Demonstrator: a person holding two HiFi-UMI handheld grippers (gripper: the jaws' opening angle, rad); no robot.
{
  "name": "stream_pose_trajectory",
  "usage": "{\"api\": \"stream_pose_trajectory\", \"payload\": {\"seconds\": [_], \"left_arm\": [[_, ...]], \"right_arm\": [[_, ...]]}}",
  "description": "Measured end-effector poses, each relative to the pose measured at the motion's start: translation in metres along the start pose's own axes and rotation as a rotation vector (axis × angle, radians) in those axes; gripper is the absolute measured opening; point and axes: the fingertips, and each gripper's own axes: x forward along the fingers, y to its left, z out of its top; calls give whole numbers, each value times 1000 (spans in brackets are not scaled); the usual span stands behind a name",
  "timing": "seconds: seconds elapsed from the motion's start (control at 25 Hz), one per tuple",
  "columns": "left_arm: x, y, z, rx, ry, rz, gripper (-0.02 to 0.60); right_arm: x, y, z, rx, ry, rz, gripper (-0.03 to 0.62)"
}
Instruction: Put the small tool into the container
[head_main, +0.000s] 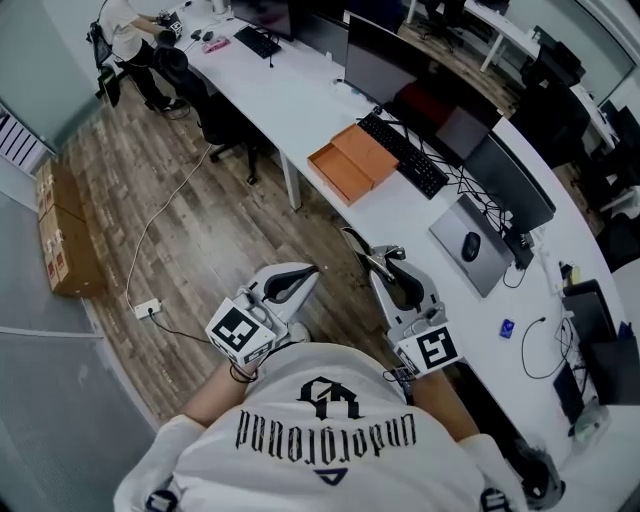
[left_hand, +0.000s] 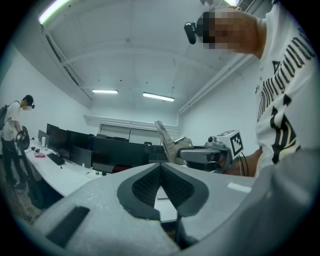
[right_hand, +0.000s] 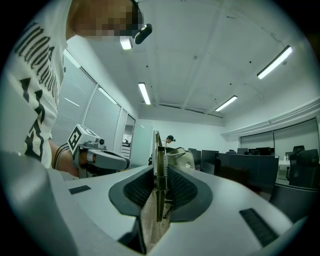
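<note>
My right gripper (right_hand: 159, 176) is shut on a small metal hand tool (right_hand: 159, 150) with a coil spring, which stands upright between the pads. In the head view that gripper (head_main: 378, 262) is held close in front of the person's chest, and the tool's tip (head_main: 354, 240) pokes out toward the desk. My left gripper (head_main: 310, 271) hangs beside it over the floor, its pads (left_hand: 150, 186) together with nothing between them. An open orange box (head_main: 352, 162) lies on the white desk (head_main: 300, 95), well beyond both grippers. From the left gripper view, the right gripper (left_hand: 202, 154) and tool (left_hand: 165, 140) show ahead.
The long white desk carries a keyboard (head_main: 404, 153), monitors (head_main: 378, 62), a laptop (head_main: 470, 245) with a mouse, and cables. A power strip (head_main: 148, 308) and cord lie on the wood floor. Cardboard boxes (head_main: 58, 235) stand at the left. Another person (head_main: 130, 40) stands at the desk's far end.
</note>
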Motion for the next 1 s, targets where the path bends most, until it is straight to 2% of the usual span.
{"api": "stream_pose_trajectory", "payload": {"seconds": [0.24,0.44,1.0], "left_arm": [[-17,40,1,-5,-3,-4,14],[-35,66,-9,-19,8,27,14],[-38,94,-17,-42,23,103,14]], "right_arm": [[40,9,0,3,4,-17,87],[63,16,-2,8,2,-10,87],[98,5,-9,16,4,60,87]]}}
